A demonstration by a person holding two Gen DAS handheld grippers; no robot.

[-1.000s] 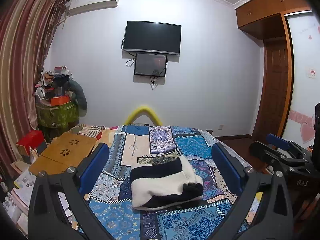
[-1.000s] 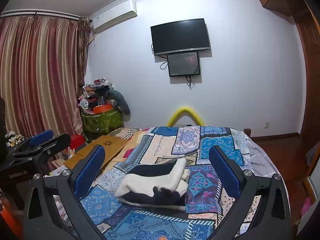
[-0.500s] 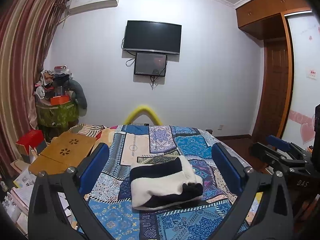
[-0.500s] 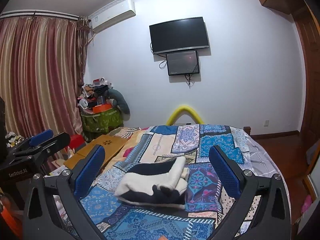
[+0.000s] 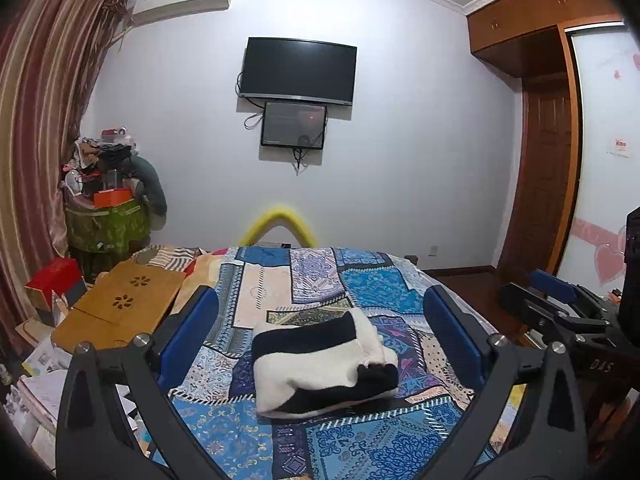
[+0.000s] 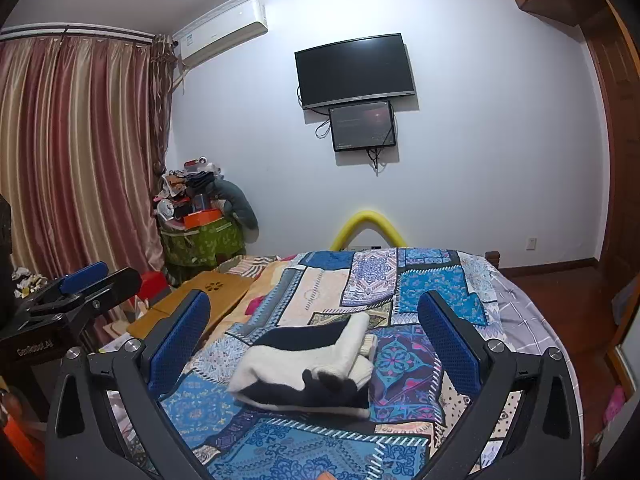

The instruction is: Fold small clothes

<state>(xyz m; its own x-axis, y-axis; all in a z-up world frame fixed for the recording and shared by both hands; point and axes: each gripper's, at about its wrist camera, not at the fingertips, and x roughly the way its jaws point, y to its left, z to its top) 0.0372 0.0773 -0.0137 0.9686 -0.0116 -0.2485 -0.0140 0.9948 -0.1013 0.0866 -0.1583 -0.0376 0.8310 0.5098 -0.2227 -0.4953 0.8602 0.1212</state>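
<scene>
Hovering wide-spread fingers (image 5: 188, 332), folded garment (image 5: 324, 364) untouched between.

a bed (image 5: 360, 292) with a blue patchwork cover carries one folded garment (image 5: 324, 368) (black and white) mid-bed.

Left gripper (image 5: 320, 336): held level, pointing forward, its black arms splayed into a wide V.
Left fingers (image 5: 188, 336): two blue pads, far apart, nothing between them and neither touching anything.
Right gripper (image 6: 314, 340): much the same pose, level and forward, frame spread wide.
Right fingers (image 6: 448, 340): blue textured pads, wide apart, gripping nothing.
Side by side: each gripper shows at the edge of the other's view, the right one at the left gripper's right edge, the left one at the right gripper's left edge.
Relative placing: near each other, apart, not touching.
Hands and wrists: out of view behind the cameras.
</scene>
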